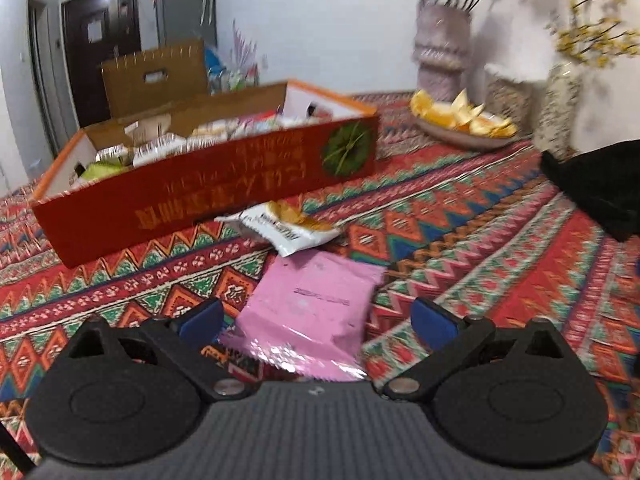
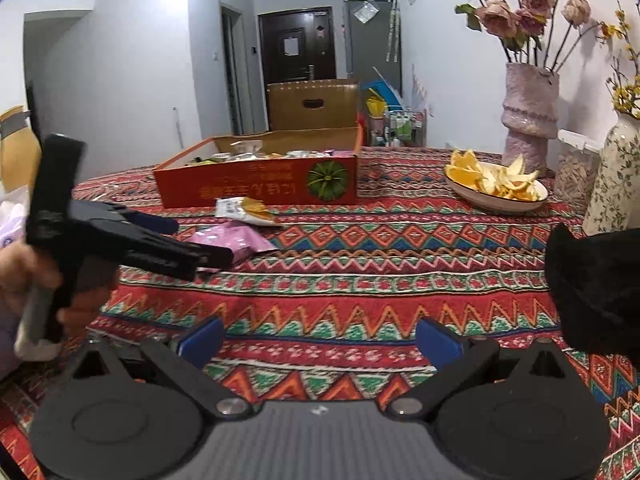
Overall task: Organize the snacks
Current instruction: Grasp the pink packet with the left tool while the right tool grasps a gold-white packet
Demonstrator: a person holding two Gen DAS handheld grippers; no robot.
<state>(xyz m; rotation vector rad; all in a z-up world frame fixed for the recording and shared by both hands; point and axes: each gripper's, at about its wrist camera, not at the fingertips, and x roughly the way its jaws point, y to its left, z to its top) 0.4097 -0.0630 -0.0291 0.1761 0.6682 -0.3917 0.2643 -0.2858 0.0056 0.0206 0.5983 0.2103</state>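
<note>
Tabletop (image 2: 360, 280) under a patterned red cloth, white walls and a dark door (image 2: 296, 44) behind. A pink snack packet (image 1: 312, 316) lies between the wide-open, non-gripping jaws of the left hand-held gripper (image 1: 316, 320); a white packet (image 1: 288, 228) touches the red box (image 1: 200, 192) of snacks. Right hand-held gripper (image 2: 318, 340) open, empty; bowl (image 2: 496, 196) of orange peel beside vases.

Glossy pink foil packet (image 1: 308, 312) on woven patterned cloth (image 1: 460, 240), beside a matt cardboard box (image 1: 200, 196)
</note>
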